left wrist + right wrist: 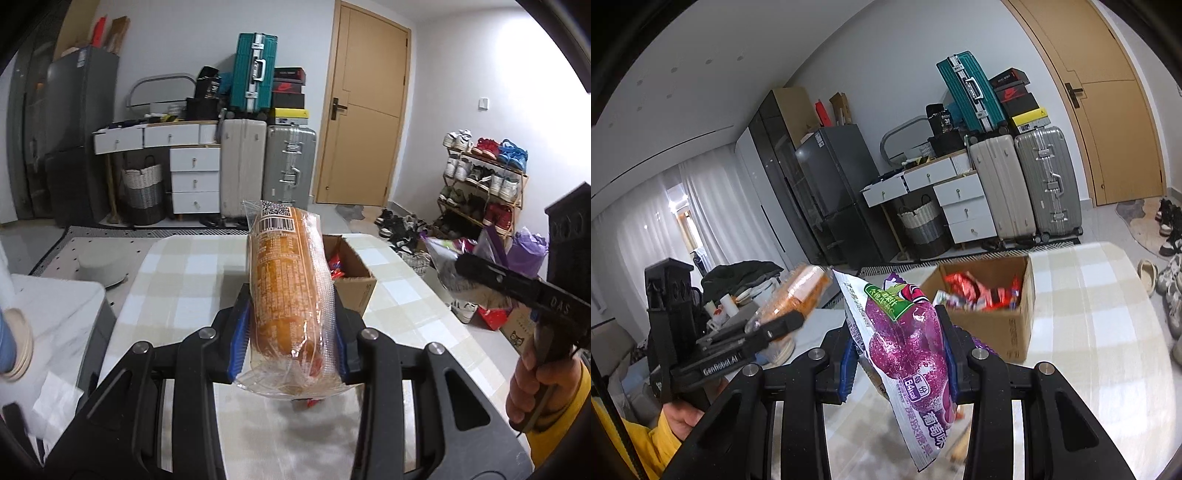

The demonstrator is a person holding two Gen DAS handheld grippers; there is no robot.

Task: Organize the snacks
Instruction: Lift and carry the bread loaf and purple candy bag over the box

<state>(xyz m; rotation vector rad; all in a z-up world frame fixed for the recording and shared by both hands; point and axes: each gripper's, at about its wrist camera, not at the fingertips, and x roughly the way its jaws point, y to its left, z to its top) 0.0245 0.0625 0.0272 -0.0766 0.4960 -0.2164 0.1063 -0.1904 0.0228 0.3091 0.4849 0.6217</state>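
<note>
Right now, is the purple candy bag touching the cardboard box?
Apart. The right wrist view shows the purple candy bag clamped in the right gripper, held up short of the cardboard box.

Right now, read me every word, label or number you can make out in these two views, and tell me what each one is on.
"GenRobot.AI": side of the left gripper.
"DAS": body of the right gripper.
"84kcal": purple candy bag, alongside Chinese lettering.
"36": black box on the dresser.
Orange snack pack: barcode, QR code and fine print, too small to read.
Cardboard box: side print blurred.

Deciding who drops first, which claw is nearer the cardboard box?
Hard to call. The left claw and the right claw are each short of the cardboard box, loaded.
</note>
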